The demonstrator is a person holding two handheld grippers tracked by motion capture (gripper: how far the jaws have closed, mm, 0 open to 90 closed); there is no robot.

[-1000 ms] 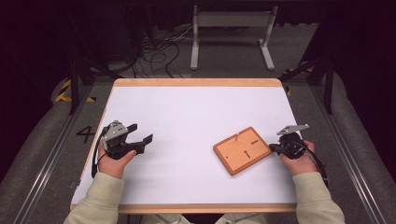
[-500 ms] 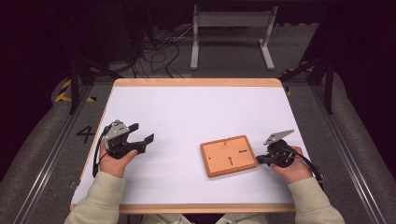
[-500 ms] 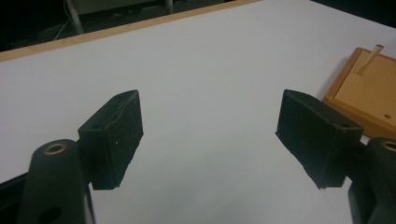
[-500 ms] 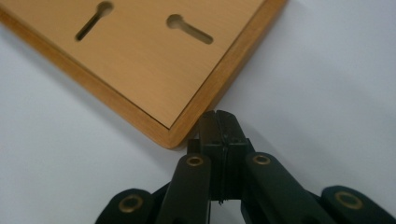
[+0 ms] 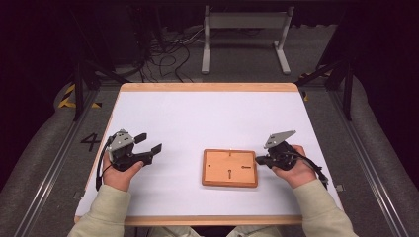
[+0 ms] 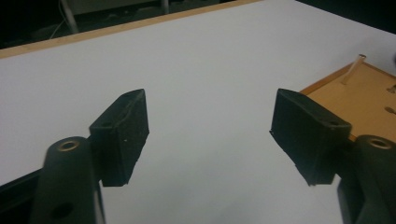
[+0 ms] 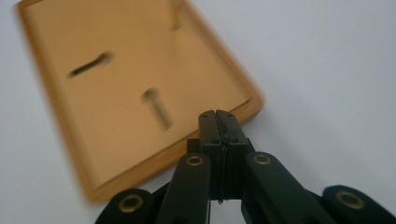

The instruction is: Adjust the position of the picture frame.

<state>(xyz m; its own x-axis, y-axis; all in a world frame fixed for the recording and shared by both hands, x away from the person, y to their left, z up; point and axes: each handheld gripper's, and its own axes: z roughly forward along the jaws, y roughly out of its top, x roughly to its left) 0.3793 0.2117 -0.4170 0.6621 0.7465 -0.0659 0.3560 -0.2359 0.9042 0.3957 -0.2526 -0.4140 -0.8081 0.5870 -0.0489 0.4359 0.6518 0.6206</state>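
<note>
A flat orange wooden frame (image 5: 230, 168) lies back-up on the white table (image 5: 207, 113), right of centre, with slots cut in its back. My right gripper (image 5: 258, 160) is shut with nothing in it, its tips against the frame's right edge. In the right gripper view the joined jaws (image 7: 218, 116) meet the frame's rim (image 7: 126, 84). Near the table's left edge my left gripper (image 5: 149, 142) stands open, well apart from the frame. Its jaws have just been closing a little, with only bare table between them (image 6: 210, 135). The frame's corner (image 6: 364, 93) lies farther off in that view.
The table has a wooden border (image 5: 207, 87). Beyond its far edge are loose cables (image 5: 163, 49) and a metal stand (image 5: 244, 29) on the floor. A painted "4" (image 5: 91, 142) marks the floor at left. Dark rails run along both sides.
The frame has slid left and turned square to the table, with my shut right gripper following at its right edge. The left hand has kept still.
</note>
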